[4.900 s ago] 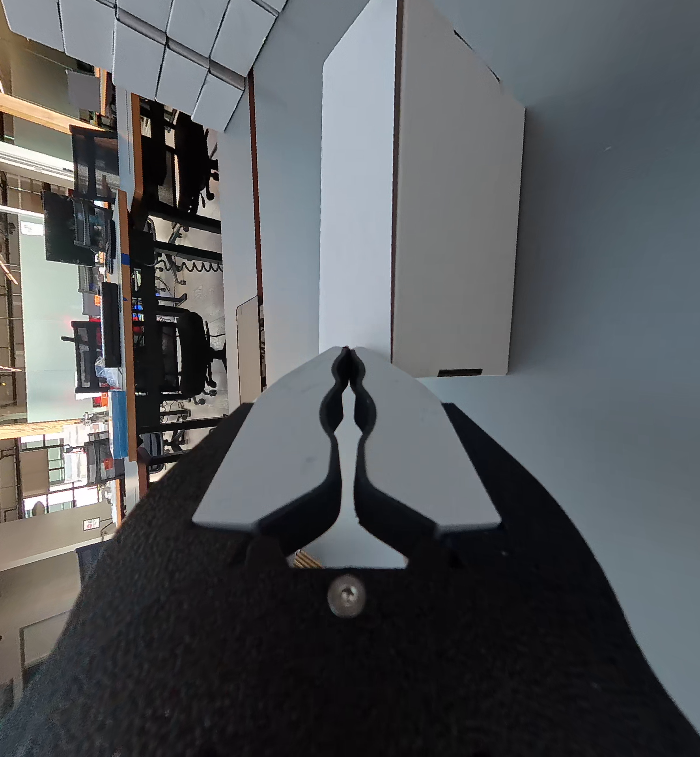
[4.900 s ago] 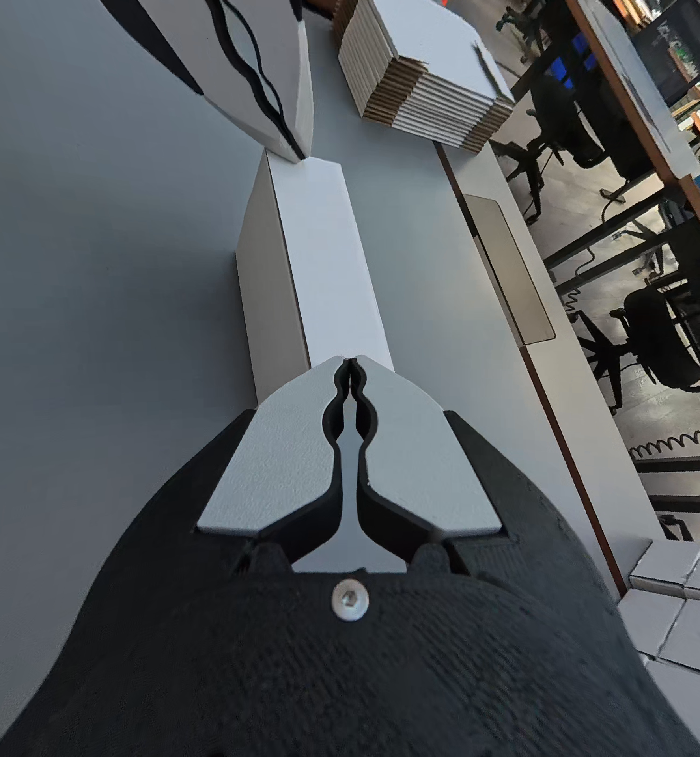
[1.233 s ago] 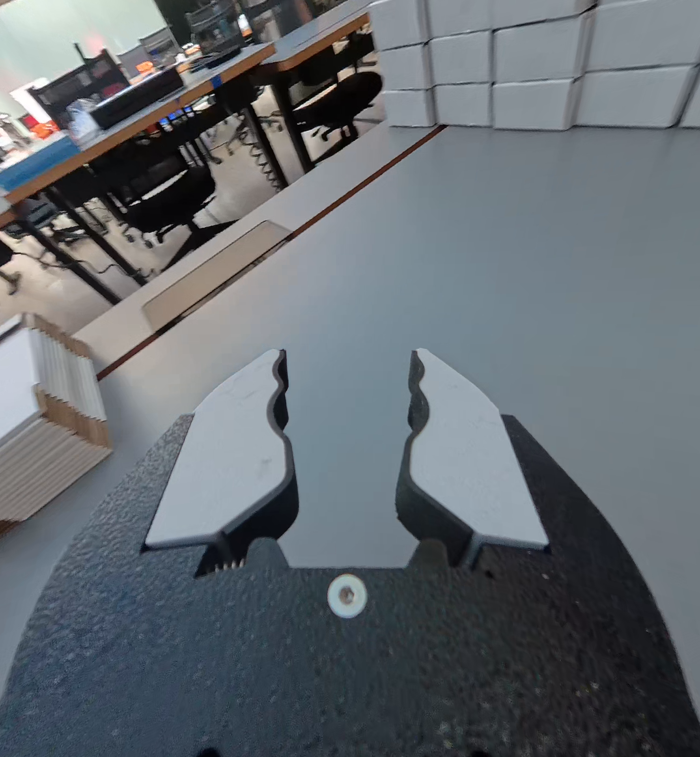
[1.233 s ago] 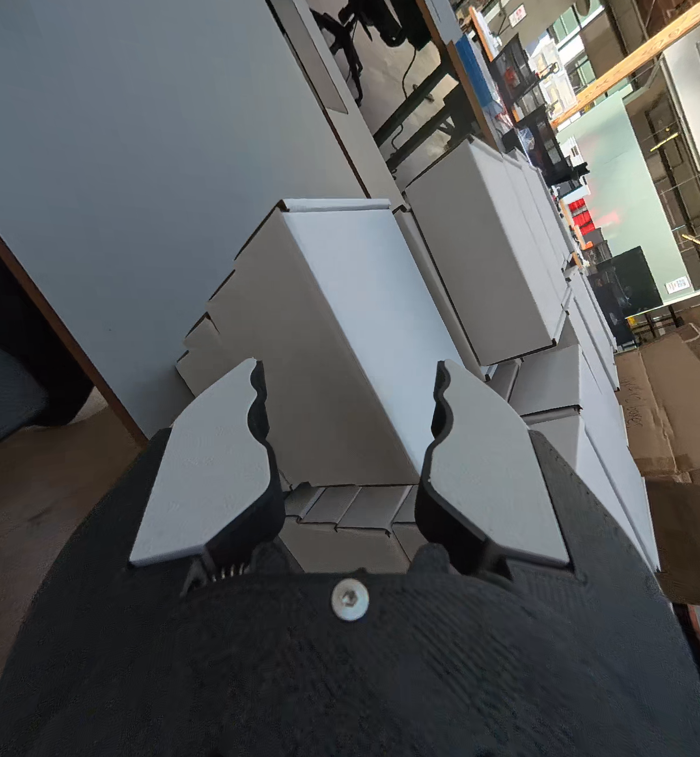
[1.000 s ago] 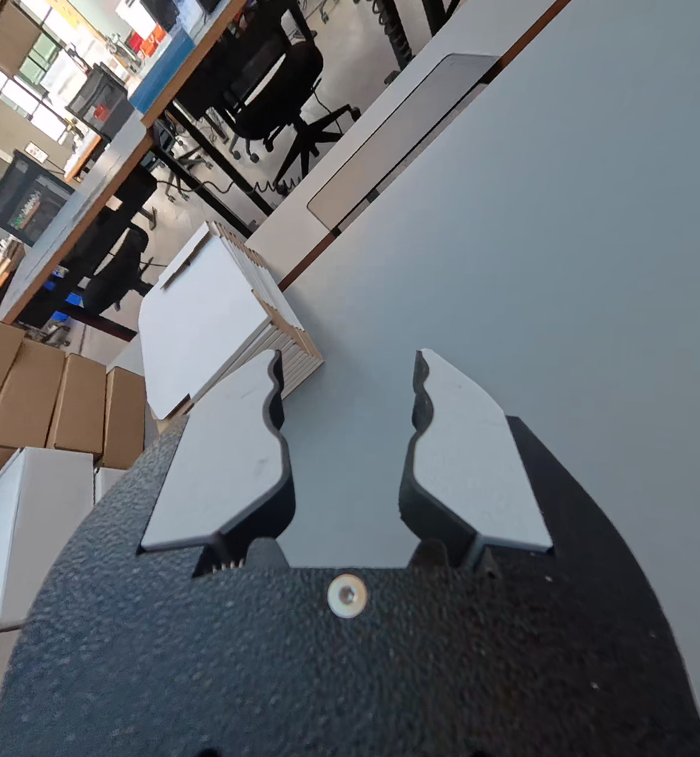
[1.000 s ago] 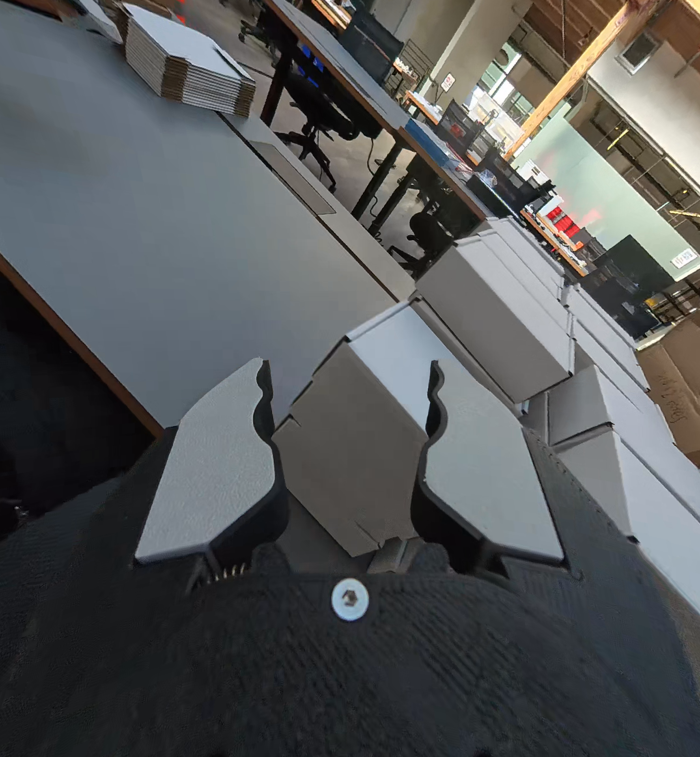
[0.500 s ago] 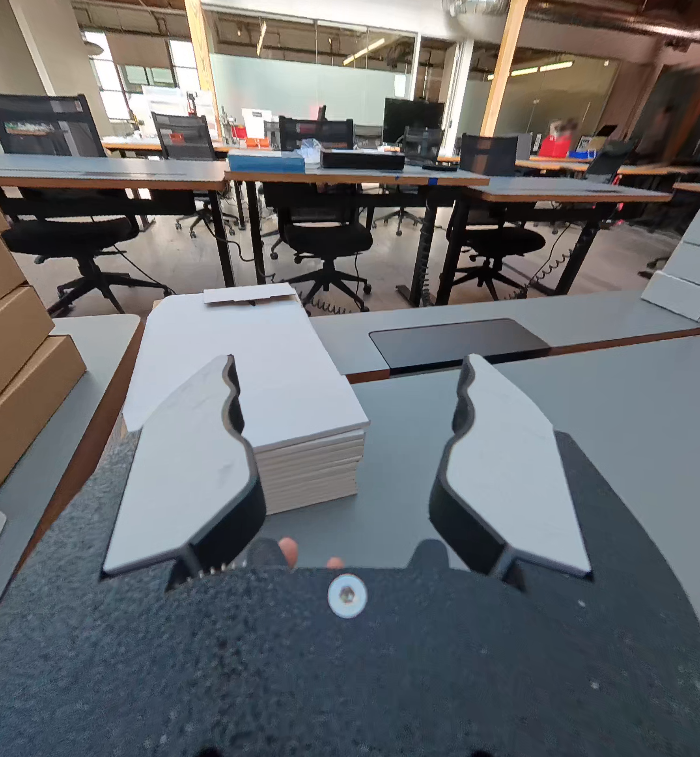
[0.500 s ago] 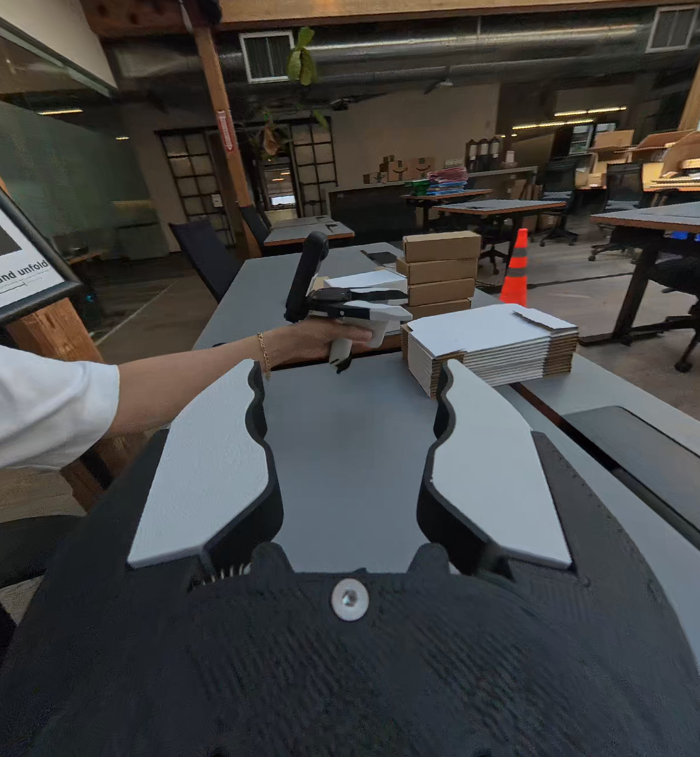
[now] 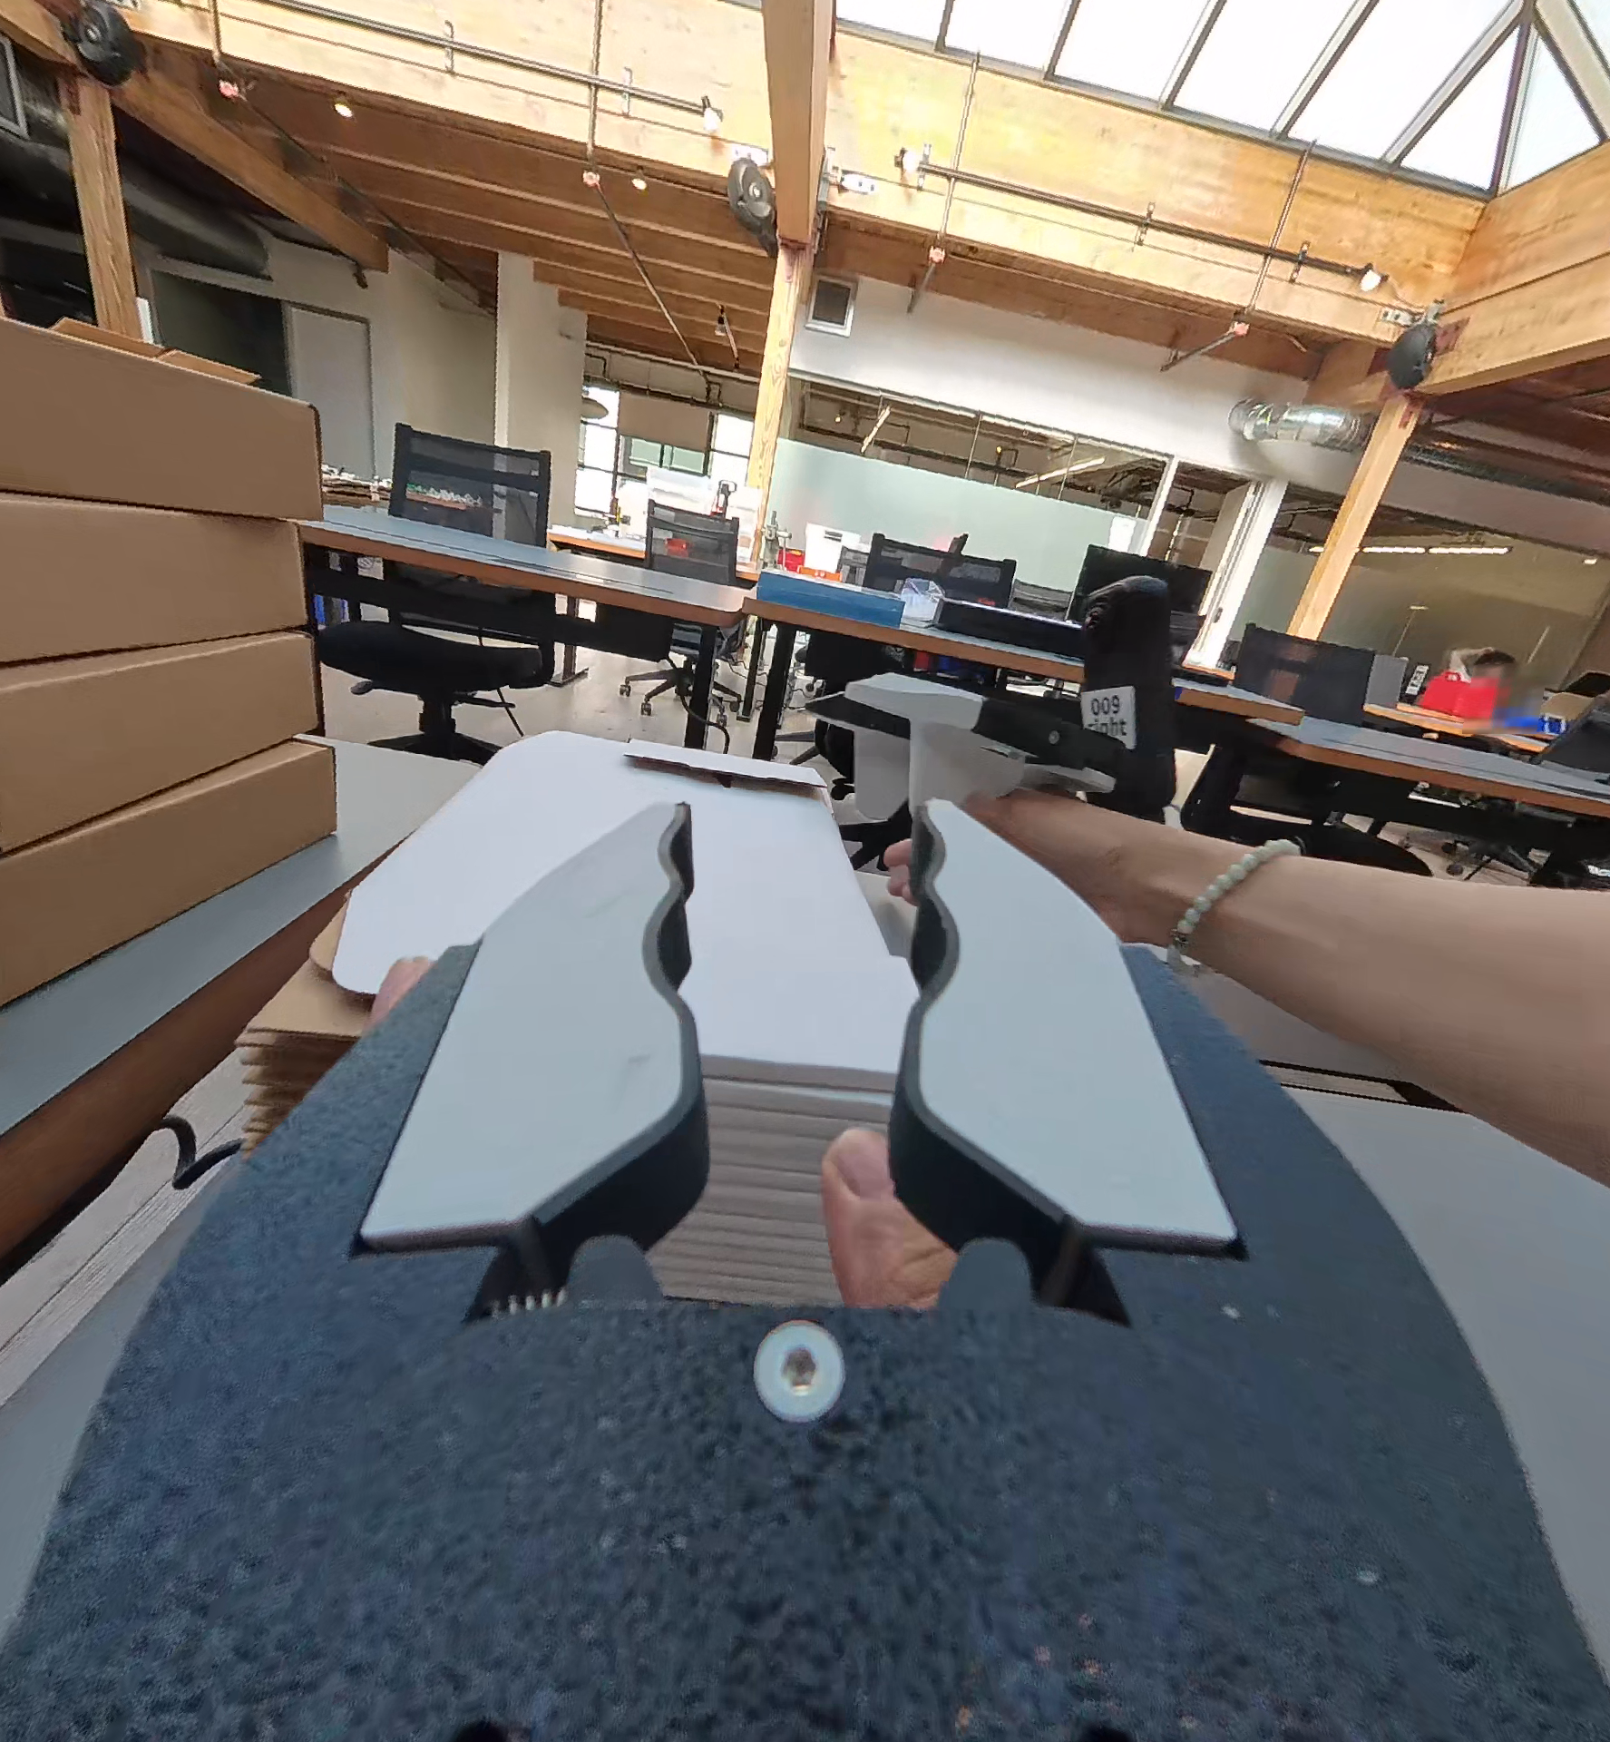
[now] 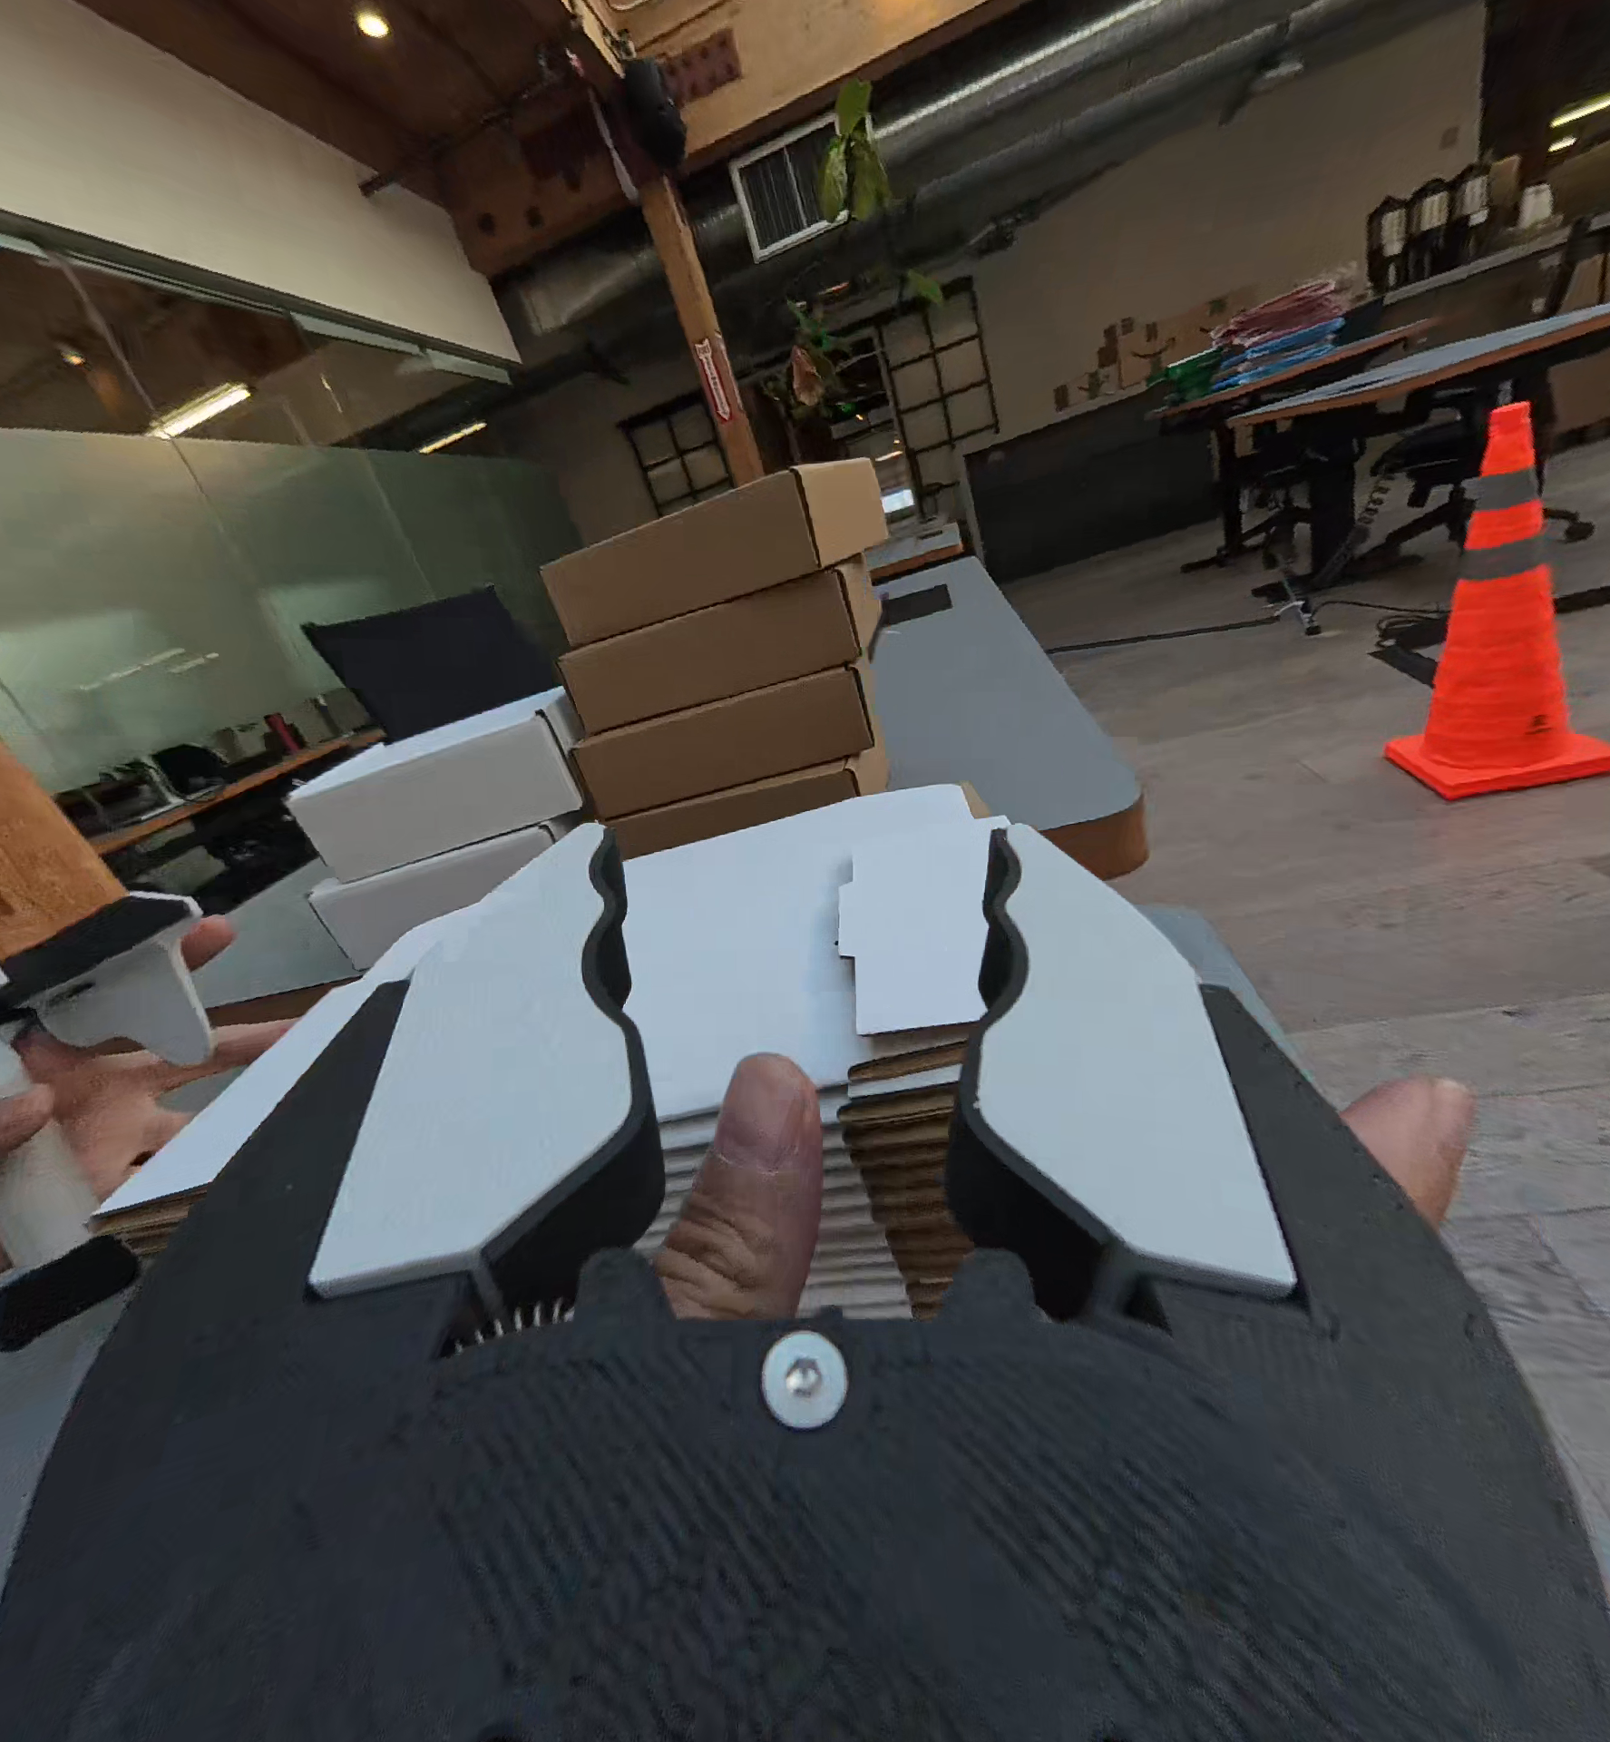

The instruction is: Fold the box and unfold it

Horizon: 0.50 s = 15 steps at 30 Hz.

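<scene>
Both grippers have closed in on the stack of flat box blanks (image 9: 763, 952) since half a second ago, when each stood farther back. Left gripper (image 9: 796, 829): jaws wide, empty, straddling the stack's near edge. Right gripper (image 10: 801, 858): jaws wide, empty, over the opposite end. Bare fingers (image 10: 758, 1141) touch the stack's edge at 6 o'clock, probably to separate the top blank for folding. Brown boxes (image 10: 716, 650) stand at 12 o'clock beyond the stack; the grey table (image 9: 1489, 1254) lies at 3 o'clock.

A printed white label (image 9: 1105, 715) sits on the right gripper (image 9: 862, 716), beyond the left fingers (image 9: 546, 1037); a red sign (image 10: 712, 377) hangs on a post (image 10: 688, 273) above the right fingers (image 10: 499, 1065)
</scene>
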Motion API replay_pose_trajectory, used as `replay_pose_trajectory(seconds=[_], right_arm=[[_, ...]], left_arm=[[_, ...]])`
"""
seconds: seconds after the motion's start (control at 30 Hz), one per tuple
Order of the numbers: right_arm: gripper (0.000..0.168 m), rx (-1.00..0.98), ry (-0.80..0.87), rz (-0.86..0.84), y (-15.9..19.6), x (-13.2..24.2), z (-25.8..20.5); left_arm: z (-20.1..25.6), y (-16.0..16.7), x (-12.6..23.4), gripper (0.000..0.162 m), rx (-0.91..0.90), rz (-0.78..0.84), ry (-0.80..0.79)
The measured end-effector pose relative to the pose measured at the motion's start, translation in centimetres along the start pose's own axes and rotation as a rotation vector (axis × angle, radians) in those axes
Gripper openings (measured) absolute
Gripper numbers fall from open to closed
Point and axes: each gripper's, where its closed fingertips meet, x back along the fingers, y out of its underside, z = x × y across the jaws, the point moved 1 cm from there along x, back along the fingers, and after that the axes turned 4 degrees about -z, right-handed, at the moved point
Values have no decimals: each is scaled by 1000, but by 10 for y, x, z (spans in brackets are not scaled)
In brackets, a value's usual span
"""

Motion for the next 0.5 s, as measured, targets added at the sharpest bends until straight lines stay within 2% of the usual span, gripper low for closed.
replay_pose_trajectory(seconds=[0.13,0.2,0.27,0.33,0.4,0.5], right_arm=[[76,-131,-170,69,-6,-29,11],[89,-216,-266,44,-7,-37,8],[87,-273,-361,30,-4,-37,-5],[76,-329,-439,-50,5,-29,-25],[73,-361,-498,-137,16,-11,-56],[67,-177,-393,-197,39,23,-106]], left_arm=[[1,7,-11,30,117,31,72],[8,2,-14,28,116,83,116],[16,2,-18,27,70,107,150],[14,2,-19,28,-34,100,117],[7,0,-15,28,-108,100,136],[-4,-1,-11,30,-151,115,290]])
